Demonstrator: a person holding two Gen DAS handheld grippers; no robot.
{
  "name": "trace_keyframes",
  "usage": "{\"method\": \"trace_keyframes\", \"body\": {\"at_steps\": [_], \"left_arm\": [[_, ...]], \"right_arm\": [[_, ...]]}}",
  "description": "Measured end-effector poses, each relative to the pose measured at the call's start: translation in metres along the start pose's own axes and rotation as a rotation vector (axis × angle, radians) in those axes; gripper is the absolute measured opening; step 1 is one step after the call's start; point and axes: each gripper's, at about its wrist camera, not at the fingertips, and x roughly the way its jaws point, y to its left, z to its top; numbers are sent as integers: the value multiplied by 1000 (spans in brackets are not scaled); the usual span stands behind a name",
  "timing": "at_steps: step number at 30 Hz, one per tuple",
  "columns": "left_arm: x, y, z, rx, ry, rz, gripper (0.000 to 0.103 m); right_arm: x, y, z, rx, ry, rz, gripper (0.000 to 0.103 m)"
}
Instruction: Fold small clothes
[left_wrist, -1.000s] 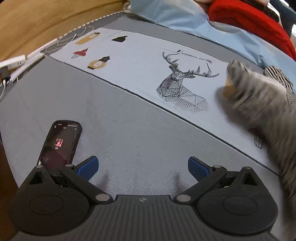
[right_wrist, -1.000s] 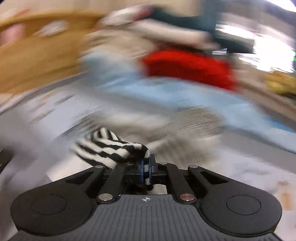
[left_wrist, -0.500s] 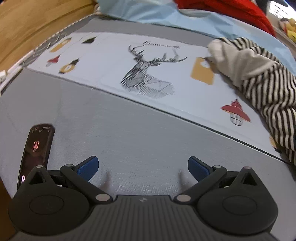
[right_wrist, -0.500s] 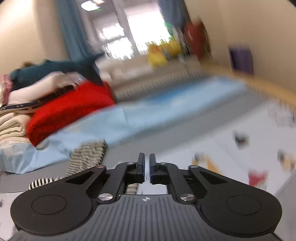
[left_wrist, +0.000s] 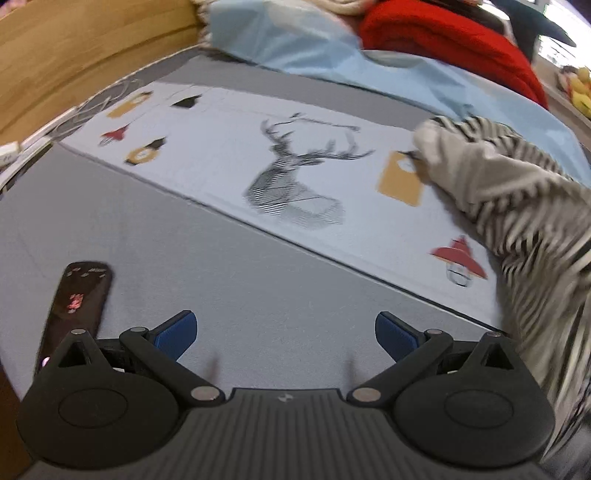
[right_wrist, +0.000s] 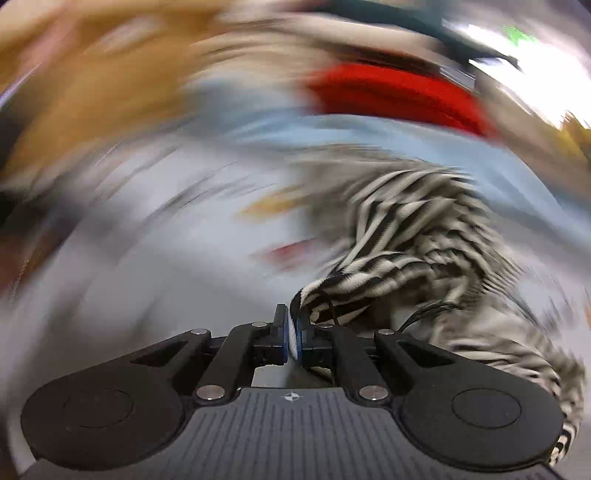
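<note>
I am seeing one striped garment (left_wrist: 517, 206), one phone (left_wrist: 75, 306), one deer print (left_wrist: 295, 181) on one printed cloth (left_wrist: 221, 147), one red blanket (left_wrist: 443, 40), one blue sheet (left_wrist: 295, 40), and I am holding two grippers: left (left_wrist: 286, 336), right (right_wrist: 292, 334).

Right wrist view smeared by motion blur, striped garment (right_wrist: 402, 236) cut off at right edge, phone (left_wrist: 75, 306) partly hidden behind left claw (left_wrist: 286, 332)

Left wrist view looking down close over grey bed (left_wrist: 280, 295), right wrist view badly blurred, both sharing striped garment (left_wrist: 517, 206) (right_wrist: 399, 236), red blanket (left_wrist: 443, 40) (right_wrist: 399, 96)
</note>
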Motion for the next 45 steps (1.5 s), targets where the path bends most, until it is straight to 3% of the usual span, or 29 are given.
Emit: {"method": "trace_keyframes", "body": {"at_steps": [3, 5, 7, 11, 15, 17, 19, 21, 23, 25, 27, 31, 32, 33, 34, 36, 37, 39, 41, 43, 45], "left_arm": [[1, 17, 1, -23, 21, -4, 103], [-3, 25, 0, -23, 15, -23, 103], [-8, 28, -3, -7, -3, -50, 103], [-18, 18, -10, 61, -13, -152, 103], [-25, -4, -19, 120, 19, -357, 103], [-27, -17, -22, 108, 50, -473, 103], [-27, -29, -25, 83, 70, -543, 103], [-26, -38, -24, 49, 76, -571, 103], [-20, -51, -23, 25, 83, -541, 103], [-11, -62, -23, 11, 109, -506, 103], [0, -75, -26, 3, 161, -483, 103], [18, -101, -37, -5, 264, -508, 103], [22, -105, -40, -4, 273, -501, 102], [24, -110, -43, 3, 260, -465, 91], [24, -110, -44, 8, 238, -421, 53], [27, -95, -38, -36, 251, -424, 19], [26, -75, -34, -116, 259, -438, 9], [14, -32, -23, -182, 228, -449, 9], [-5, 13, -17, -183, 177, -448, 9], [-16, 47, -22, -190, 202, -549, 7], [-28, 58, -40, -98, 199, -546, 7]], "right_arm": [[-15, 92, -49, -322, 87, 93, 3], [-22, 116, -66, -318, 117, 100, 7], [-34, 110, -68, -206, 97, 38, 22], [-49, 50, -53, 128, 50, -150, 33], [-76, -13, -55, 396, 4, -354, 41], [-84, -35, -68, 480, -11, -425, 49], [-87, -50, -76, 573, -14, -495, 52], [-97, -76, -86, 700, 3, -541, 52], [-106, -99, -95, 820, 22, -578, 54], [-107, -110, -103, 929, 34, -567, 60], [-103, -119, -110, 1048, 48, -476, 63], [-69, -136, -124, 1220, 73, -320, 73], [-64, -144, -121, 1226, 30, -329, 67], [-62, -143, -120, 1220, 11, -329, 16], [-58, -146, -118, 1220, 11, -320, 4], [-66, -146, -115, 1229, -11, -339, 3], [-76, -146, -113, 1208, -46, -364, 3], [-114, -147, -114, 1186, -115, -387, 3], [-158, -150, -119, 1161, -183, -382, 2], [-192, -152, -126, 1136, -206, -381, 2], [-216, -144, -140, 1127, -201, -333, 2]]}}
